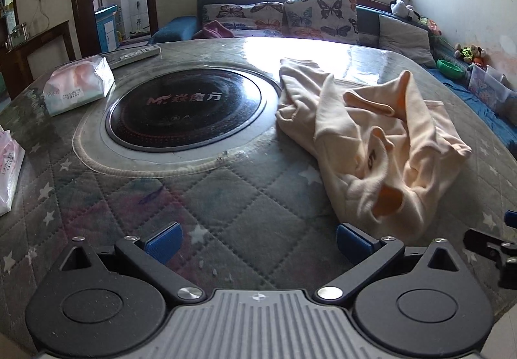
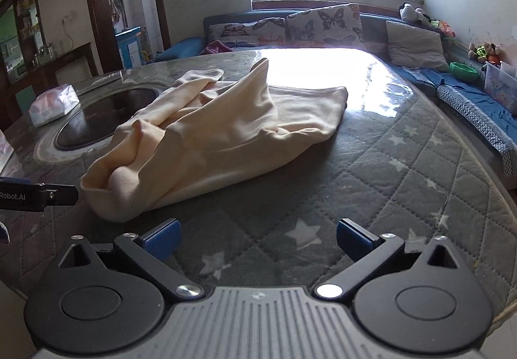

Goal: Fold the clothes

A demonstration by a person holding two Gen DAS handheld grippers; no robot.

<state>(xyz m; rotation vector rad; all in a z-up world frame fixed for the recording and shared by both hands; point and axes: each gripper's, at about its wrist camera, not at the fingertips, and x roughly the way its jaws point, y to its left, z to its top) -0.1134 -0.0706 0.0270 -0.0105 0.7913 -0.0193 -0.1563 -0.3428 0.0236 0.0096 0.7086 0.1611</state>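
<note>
A crumpled cream garment point(image 1: 371, 139) lies in a heap on the quilted table cover point(image 1: 226, 197), right of the round black cooktop point(image 1: 184, 113). In the right wrist view the garment point(image 2: 226, 132) lies ahead and to the left. My left gripper point(image 1: 257, 244) is open and empty, low over the cover, with the garment just ahead to its right. My right gripper point(image 2: 257, 237) is open and empty, just short of the garment's near edge. Each gripper shows at the edge of the other's view: the right one point(image 1: 497, 246), the left one point(image 2: 35, 195).
Two tissue packs point(image 1: 77, 84) point(image 1: 8, 171) and a remote point(image 1: 135, 55) lie at the table's left. A sofa point(image 1: 281, 19) with butterfly cushions stands behind the table, and a blue bench point(image 2: 478, 107) with toys runs along the right wall.
</note>
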